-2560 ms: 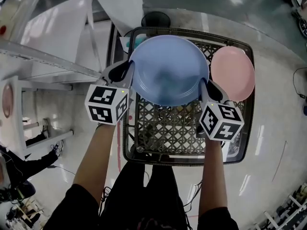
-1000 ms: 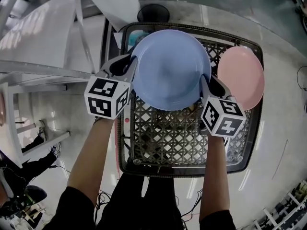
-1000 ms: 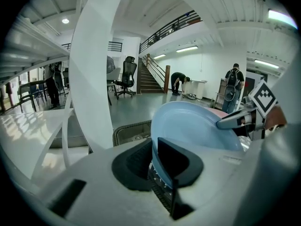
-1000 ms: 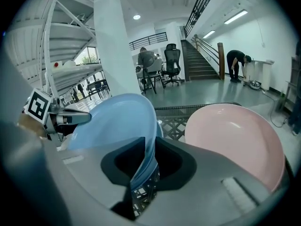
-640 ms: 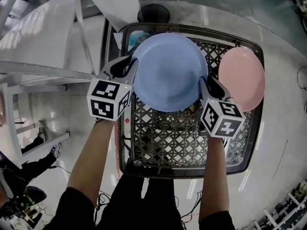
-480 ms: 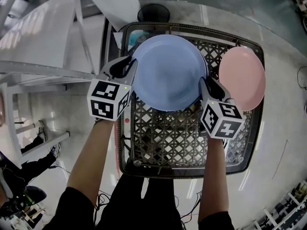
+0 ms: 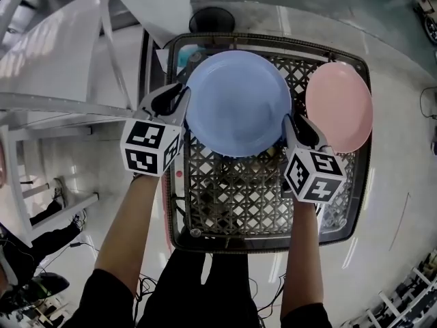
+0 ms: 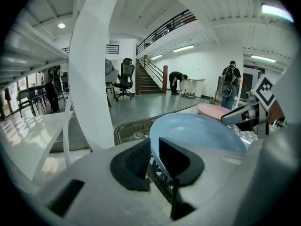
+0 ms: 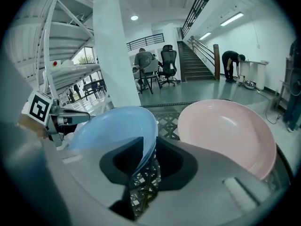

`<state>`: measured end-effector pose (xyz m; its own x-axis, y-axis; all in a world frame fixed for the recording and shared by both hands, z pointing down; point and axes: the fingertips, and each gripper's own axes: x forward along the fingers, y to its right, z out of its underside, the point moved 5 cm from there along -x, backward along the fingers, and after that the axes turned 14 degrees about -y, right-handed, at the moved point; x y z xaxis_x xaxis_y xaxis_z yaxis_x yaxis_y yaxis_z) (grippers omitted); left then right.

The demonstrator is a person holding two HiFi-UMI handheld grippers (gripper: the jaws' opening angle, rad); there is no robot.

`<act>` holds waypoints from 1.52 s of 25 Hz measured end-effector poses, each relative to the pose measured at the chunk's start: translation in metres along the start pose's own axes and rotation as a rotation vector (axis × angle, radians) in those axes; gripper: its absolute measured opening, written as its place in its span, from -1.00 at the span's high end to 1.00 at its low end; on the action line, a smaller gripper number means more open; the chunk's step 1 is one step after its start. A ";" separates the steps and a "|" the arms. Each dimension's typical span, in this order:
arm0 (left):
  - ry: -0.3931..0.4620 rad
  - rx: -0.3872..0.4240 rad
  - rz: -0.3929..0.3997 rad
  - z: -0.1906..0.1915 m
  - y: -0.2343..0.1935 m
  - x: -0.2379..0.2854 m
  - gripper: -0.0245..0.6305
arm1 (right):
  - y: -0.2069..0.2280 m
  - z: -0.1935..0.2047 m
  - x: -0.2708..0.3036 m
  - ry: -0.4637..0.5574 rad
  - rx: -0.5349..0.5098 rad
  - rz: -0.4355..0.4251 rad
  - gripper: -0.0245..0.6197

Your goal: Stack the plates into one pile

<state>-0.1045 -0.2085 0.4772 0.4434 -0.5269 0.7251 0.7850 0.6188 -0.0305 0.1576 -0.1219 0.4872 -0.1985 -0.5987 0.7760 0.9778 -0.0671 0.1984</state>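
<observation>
A pale blue plate (image 7: 237,101) hangs level over the back of a black mesh basket (image 7: 266,183), held by its rim from both sides. My left gripper (image 7: 179,101) is at its left edge; in the left gripper view the rim (image 8: 155,140) is pinched between the jaws, which are closing. My right gripper (image 7: 292,127) is at the right edge; in the right gripper view the rim (image 9: 146,140) stands between the jaws with a gap on its right side. A pink plate (image 7: 339,106) lies on the basket's right part, beside the blue one.
White shelving and a slanted white post (image 7: 61,101) stand close on the left of the basket. A black round object (image 7: 212,20) sits on the floor behind it. Something teal (image 7: 186,55) shows under the blue plate's back left edge.
The blue plate looks a little smaller and lower over the basket than a second ago. Both grippers have stayed at its rim. The pink plate has not moved.
</observation>
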 end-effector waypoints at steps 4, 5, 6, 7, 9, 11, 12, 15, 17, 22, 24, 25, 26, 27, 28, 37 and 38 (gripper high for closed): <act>0.014 0.010 0.011 0.000 0.004 -0.005 0.81 | 0.000 0.004 -0.006 0.011 0.009 0.009 0.66; 0.016 0.009 0.014 0.000 0.004 -0.006 0.82 | 0.000 0.005 -0.008 0.014 0.008 0.012 0.68; 0.018 0.007 0.016 0.000 0.005 -0.007 0.84 | 0.000 0.006 -0.010 0.017 0.008 0.014 0.69; 0.020 0.006 0.017 -0.001 0.005 -0.009 0.86 | 0.000 0.006 -0.013 0.020 0.009 0.017 0.70; 0.029 0.007 0.016 -0.002 0.007 -0.014 0.93 | 0.000 0.007 -0.019 0.029 0.013 0.021 0.79; 0.035 0.008 0.016 -0.003 0.010 -0.019 0.94 | 0.001 0.008 -0.025 0.038 0.011 0.024 0.89; 0.037 0.008 0.015 -0.004 0.012 -0.020 0.94 | 0.002 0.009 -0.027 0.040 0.008 0.026 0.89; 0.037 0.004 0.012 -0.004 0.019 -0.026 0.94 | 0.005 0.011 -0.035 0.040 0.002 0.030 0.89; 0.035 0.004 0.011 -0.004 0.025 -0.029 0.94 | 0.009 0.013 -0.040 0.039 0.004 0.030 0.89; 0.029 0.017 0.030 -0.007 0.052 -0.022 0.94 | 0.033 0.023 -0.047 0.035 0.024 0.038 0.89; 0.029 0.031 0.045 -0.014 0.064 -0.015 0.94 | 0.046 0.027 -0.054 0.043 0.039 0.047 0.89; 0.029 0.038 0.052 -0.019 0.071 -0.011 0.94 | 0.053 0.028 -0.057 0.047 0.046 0.051 0.89; 0.029 0.044 0.059 -0.024 0.079 -0.007 0.94 | 0.062 0.029 -0.061 0.049 0.053 0.055 0.89; 0.029 0.052 0.067 -0.029 0.088 -0.002 0.94 | 0.071 0.031 -0.064 0.049 0.061 0.061 0.89; 0.028 0.063 0.078 -0.035 0.098 0.003 0.94 | 0.081 0.033 -0.068 0.049 0.070 0.070 0.89; 0.032 0.186 0.206 -0.068 0.148 0.031 0.94 | 0.117 0.063 -0.100 0.055 0.180 0.174 0.89; 0.032 0.198 0.219 -0.071 0.156 0.034 0.94 | 0.122 0.067 -0.104 0.056 0.191 0.183 0.89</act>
<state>0.0640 -0.1713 0.4486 0.6089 -0.3838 0.6942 0.5704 0.8201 -0.0469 0.2926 -0.0145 0.4712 -0.0106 -0.6303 0.7763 0.9658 0.1948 0.1713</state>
